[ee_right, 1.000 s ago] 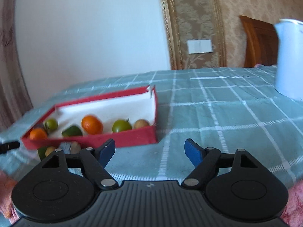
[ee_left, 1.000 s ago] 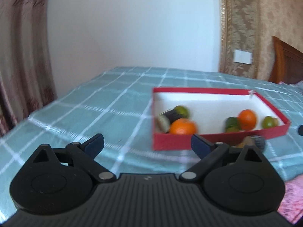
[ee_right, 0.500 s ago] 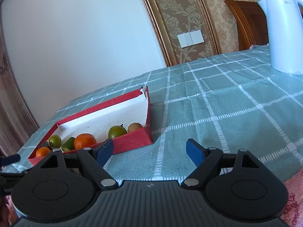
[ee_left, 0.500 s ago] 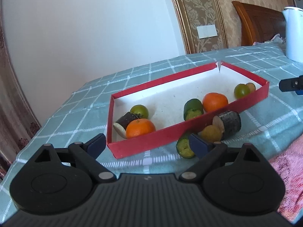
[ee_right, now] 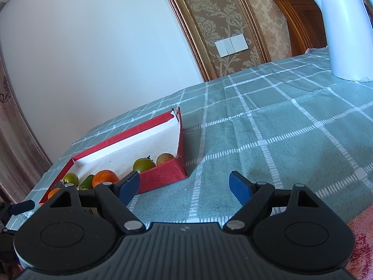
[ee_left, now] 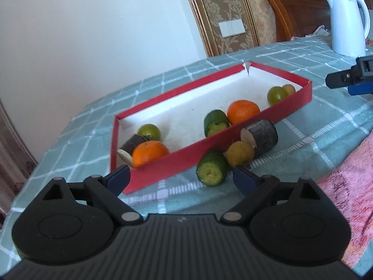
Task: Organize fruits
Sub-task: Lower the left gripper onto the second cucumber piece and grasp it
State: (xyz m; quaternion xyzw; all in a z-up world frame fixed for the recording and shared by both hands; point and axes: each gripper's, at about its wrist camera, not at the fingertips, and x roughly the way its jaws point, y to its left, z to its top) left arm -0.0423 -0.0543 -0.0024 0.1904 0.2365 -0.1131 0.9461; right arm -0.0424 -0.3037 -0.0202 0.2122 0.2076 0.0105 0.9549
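- Left wrist view: my left hand-held gripper [ee_left: 180, 178] stands wide apart with nothing between its blue pads, just above the checked cloth [ee_left: 310, 126] on the surface.
- The red box [ee_left: 233, 137] lies ahead on the cloth. Inside it are an orange [ee_left: 150, 152] touching a dark cut piece [ee_left: 130, 143] at the near left corner, a green fruit [ee_left: 149, 131] behind them, a green cut piece [ee_left: 215, 122] beside a second orange [ee_left: 243, 112], and another green fruit [ee_left: 277, 95] with a small brown fruit [ee_left: 289, 89] at the far end.
- Outside the box, against its near wall, lie a green cut piece [ee_left: 212, 171], a yellow fruit [ee_left: 240, 154] and a dark cylinder piece [ee_left: 263, 137], all close together.
- A white kettle [ee_left: 347, 21] stands far right; a pink towel [ee_left: 349, 198] lies at the right edge.
- Right wrist view: my right hand-held gripper [ee_right: 184, 186] is also wide and empty, over bare cloth [ee_right: 268, 121] just right of the box [ee_right: 163, 175].
- The kettle [ee_right: 345, 30] stands far right here too.
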